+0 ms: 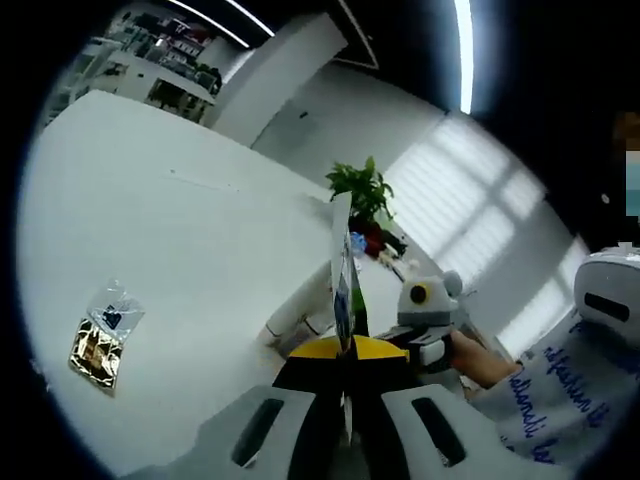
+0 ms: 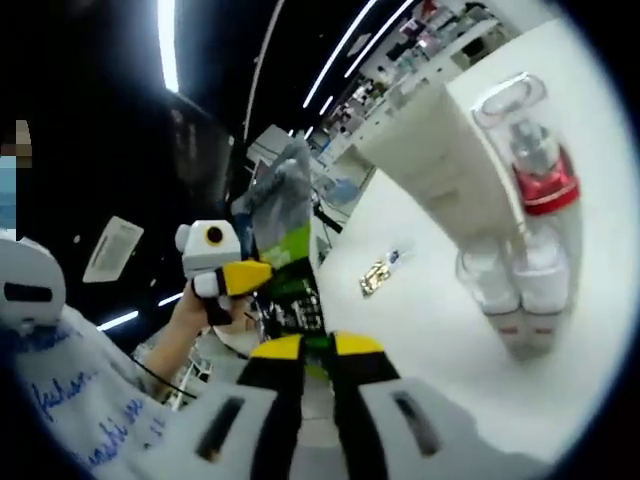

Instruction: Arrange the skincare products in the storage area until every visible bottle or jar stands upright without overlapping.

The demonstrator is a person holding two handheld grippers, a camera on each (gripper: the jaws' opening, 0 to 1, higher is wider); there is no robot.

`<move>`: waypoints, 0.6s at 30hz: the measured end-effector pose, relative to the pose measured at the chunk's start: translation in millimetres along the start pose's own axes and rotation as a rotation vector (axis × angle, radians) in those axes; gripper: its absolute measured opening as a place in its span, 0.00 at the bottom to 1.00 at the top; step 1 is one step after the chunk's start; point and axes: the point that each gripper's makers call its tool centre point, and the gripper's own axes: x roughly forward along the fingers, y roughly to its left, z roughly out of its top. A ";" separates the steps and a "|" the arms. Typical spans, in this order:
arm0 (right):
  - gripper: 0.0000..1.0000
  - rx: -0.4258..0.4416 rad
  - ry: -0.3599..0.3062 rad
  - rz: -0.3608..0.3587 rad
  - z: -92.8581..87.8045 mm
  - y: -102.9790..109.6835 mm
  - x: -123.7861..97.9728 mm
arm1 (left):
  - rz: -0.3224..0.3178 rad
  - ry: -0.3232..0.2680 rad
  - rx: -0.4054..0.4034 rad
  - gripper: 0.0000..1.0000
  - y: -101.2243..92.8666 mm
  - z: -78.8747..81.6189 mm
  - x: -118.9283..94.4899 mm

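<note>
Green-and-white packet (image 2: 285,255) is pinched at frame centre by both your grippers, left gripper (image 1: 345,400) and right gripper (image 2: 318,400), likely to steady it. Bottles (image 2: 520,280) stand at right.

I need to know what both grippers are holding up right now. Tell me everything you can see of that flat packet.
The packet is a thin, flat sachet, glossy like foil or plastic, printed green, white and dark with a silvery crinkled top. The right gripper and left gripper both pinch it between shut jaws, above the white table. In the left gripper view it appears edge-on. Its print is unreadable.
</note>
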 end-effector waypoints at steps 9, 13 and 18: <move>0.01 -0.008 0.005 0.004 0.5 5.2 -0.6 | 0.002 0.002 -0.009 0.00 5.4 0.1 2.6; 0.01 -0.010 0.008 0.016 -0.6 8.5 -0.2 | 0.013 0.007 0.018 0.07 9.6 1.0 2.4; 0.01 -0.022 0.030 0.017 -4.4 8.4 -0.6 | 0.018 -0.019 0.013 0.09 16.7 13.0 0.8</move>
